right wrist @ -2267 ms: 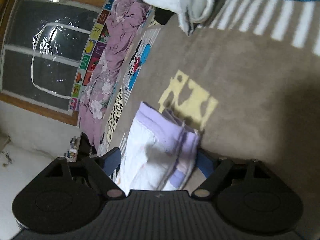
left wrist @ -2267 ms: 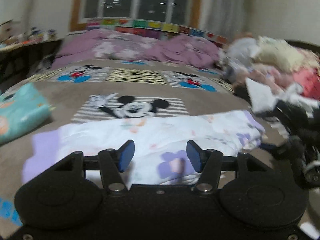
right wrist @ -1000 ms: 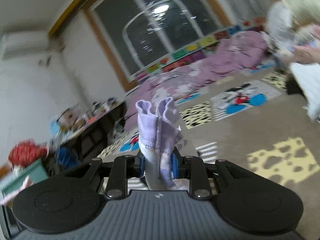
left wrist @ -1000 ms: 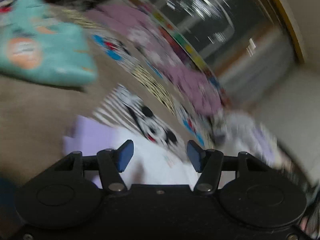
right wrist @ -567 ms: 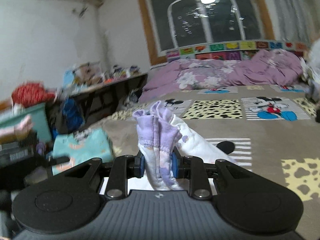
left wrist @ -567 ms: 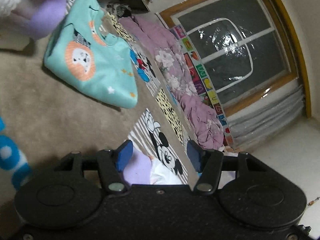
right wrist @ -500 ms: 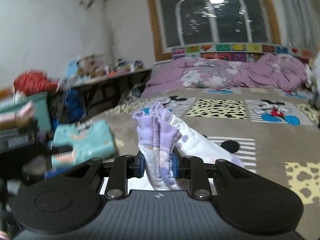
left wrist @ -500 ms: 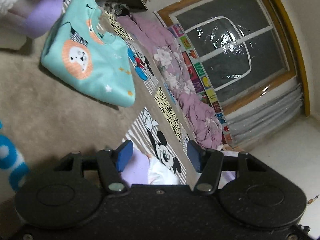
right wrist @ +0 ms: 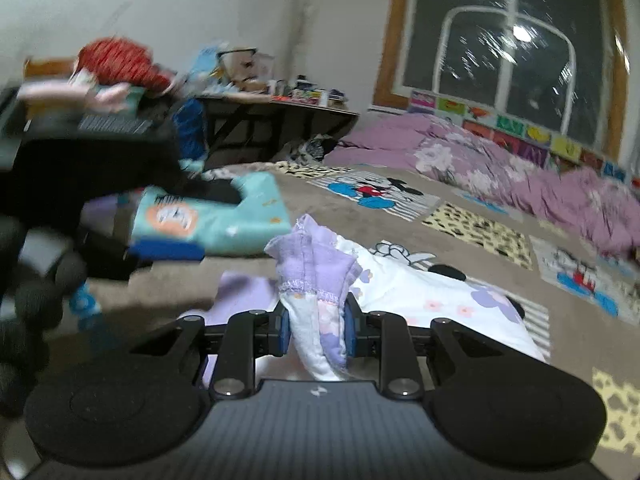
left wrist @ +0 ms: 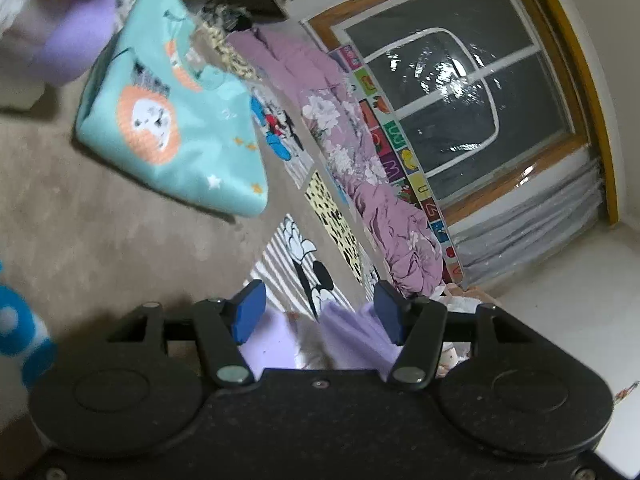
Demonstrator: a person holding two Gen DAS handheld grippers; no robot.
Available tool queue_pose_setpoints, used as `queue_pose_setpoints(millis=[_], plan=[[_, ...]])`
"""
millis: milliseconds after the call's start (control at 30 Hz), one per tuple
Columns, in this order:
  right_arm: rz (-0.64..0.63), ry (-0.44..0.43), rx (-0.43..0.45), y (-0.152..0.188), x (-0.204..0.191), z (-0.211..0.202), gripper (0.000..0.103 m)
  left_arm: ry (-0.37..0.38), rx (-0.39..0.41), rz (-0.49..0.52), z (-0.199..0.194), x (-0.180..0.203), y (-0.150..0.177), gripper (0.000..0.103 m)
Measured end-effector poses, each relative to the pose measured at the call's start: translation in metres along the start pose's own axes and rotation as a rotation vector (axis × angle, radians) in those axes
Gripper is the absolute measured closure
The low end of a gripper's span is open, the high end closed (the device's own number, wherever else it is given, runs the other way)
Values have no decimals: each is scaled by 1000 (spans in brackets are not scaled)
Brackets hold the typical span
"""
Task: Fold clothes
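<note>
- So the right gripper (right wrist: 313, 330) is clamped tight on the bunched purple-trimmed end of the white floral garment (right wrist: 432, 300). The cuff sticks up above the pads and the cloth is pinched flat between them.
- From that pinch the rest of the garment trails forward and to the right of the tongs, lying flat on the brown Mickey blanket (right wrist: 352, 224). That's its long axis: it runs away from the right tongs toward their front right.
- There's a second patch of lavender (right wrist: 248, 292) just to the left of the right tongs, down on the blanket. Looks like the other end of the same piece, but I can't tell for sure.
- The left gripper (left wrist: 318, 312) is wide open with nothing between the blue pads. The purple and white fabric (left wrist: 348, 336) sits right below and between its fingers, so it's close in, not gripped yet.
- My guess is the whole fold turns on this: the right one has the free end lifted, the left is nearer the end that's lying down, so the carried end has to go across toward the left tongs.
- The folded teal lion top (left wrist: 172, 128) is off ahead and left of the left tongs, well apart from all this.
</note>
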State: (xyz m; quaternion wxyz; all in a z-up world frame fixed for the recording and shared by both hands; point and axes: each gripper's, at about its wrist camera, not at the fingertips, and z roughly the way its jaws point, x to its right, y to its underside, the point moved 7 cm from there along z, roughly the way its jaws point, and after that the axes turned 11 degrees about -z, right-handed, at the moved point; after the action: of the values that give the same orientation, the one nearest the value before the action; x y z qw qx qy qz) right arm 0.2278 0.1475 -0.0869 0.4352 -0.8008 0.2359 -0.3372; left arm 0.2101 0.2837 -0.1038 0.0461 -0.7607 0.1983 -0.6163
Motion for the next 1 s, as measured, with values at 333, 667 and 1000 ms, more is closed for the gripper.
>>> queue_pose_setpoints(millis=[333,667,1000], plan=[[-136,-106,10,0,-54,-6,25,-12,2,170,5,19,6,45],[-96,-130,112,6,-10,-66,27,-61,21,526,11,50,26,45],[159,54,85,55,128,-82,62,-38,-116,890,38,70,92,50]])
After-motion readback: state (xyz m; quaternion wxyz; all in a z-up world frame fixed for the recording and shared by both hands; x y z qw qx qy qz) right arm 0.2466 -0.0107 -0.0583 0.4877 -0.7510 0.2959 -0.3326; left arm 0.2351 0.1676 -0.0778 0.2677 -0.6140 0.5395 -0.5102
